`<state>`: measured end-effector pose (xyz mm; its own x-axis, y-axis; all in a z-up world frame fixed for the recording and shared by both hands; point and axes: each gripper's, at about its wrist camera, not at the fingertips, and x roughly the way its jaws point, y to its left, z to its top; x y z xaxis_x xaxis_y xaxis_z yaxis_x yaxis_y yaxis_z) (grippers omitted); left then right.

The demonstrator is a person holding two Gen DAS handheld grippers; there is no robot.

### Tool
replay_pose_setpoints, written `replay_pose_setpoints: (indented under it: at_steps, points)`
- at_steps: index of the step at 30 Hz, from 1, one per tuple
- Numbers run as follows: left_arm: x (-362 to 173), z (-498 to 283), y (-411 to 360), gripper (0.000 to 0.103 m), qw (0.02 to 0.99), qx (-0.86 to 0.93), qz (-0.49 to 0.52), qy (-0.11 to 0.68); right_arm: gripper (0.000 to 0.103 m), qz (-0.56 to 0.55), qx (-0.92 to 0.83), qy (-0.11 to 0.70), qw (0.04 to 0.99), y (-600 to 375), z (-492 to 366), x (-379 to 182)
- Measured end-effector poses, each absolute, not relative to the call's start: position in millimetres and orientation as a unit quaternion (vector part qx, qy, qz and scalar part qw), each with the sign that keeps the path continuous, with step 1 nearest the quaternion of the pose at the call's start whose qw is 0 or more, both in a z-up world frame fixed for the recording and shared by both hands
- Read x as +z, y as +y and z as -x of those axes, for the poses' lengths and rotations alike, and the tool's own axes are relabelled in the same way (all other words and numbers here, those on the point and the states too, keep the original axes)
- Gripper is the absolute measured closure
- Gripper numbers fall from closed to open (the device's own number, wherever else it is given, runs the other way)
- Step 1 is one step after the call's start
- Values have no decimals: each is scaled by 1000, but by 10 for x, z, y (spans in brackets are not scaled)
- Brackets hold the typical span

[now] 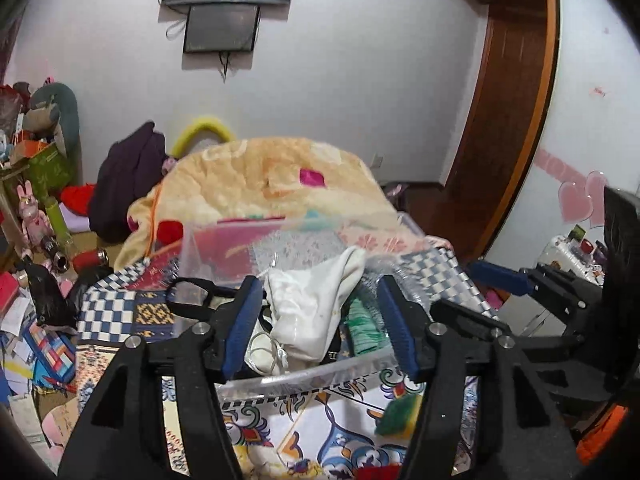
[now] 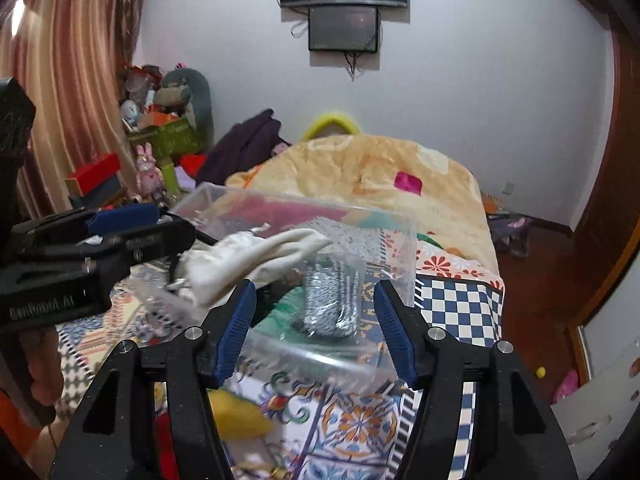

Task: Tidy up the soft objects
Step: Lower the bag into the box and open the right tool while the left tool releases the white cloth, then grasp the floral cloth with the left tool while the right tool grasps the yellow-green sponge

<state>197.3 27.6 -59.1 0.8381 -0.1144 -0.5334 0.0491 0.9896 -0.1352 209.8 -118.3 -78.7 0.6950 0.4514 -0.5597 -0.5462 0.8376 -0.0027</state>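
Patterned bedspread (image 1: 328, 432), clear bin (image 1: 304, 376) at mid-frame.
Both my left gripper (image 1: 316, 320) and right gripper (image 2: 312, 320) stand spread, pinching nothing; white cloth (image 1: 316, 300) lies binned, apparently already sorted.

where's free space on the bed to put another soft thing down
Free: the patterned sheet between the clear bin and the near edge, right of the yellow item; also the checked cover right of the bin. Crowded: the bin, filled by the white cloth, green cloth and silver pouch; behind it the bunched blanket.
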Motion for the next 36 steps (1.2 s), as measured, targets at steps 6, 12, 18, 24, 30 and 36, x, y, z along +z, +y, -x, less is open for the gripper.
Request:
replay_pose_setpoints:
  at_steps: [6, 12, 18, 24, 30, 36]
  points:
    - [-462, -1664, 309, 30, 963, -42, 44, 264, 38, 85, 293, 257, 917, -1233, -1817, -735]
    - [-654, -1403, 344, 28, 956, -34, 19, 290, 38, 96, 301, 257, 913, -1217, -1661, -839]
    - [-1011, -1261, 402, 28, 941, -32, 15, 337, 37, 99, 303, 282, 905, -1161, -1583, -1028]
    - [-1341, -1250, 454, 28, 923, -35, 28, 383, 37, 96, 311, 309, 893, -1104, -1554, -1224]
    - [-1616, -1234, 482, 28, 910, -29, 37, 412, 38, 89, 314, 339, 882, -1013, -1630, -1409]
    - [-1718, -1217, 487, 33, 908, -24, 41, 416, 62, 67, 327, 364, 869, -981, -1727, -1494]
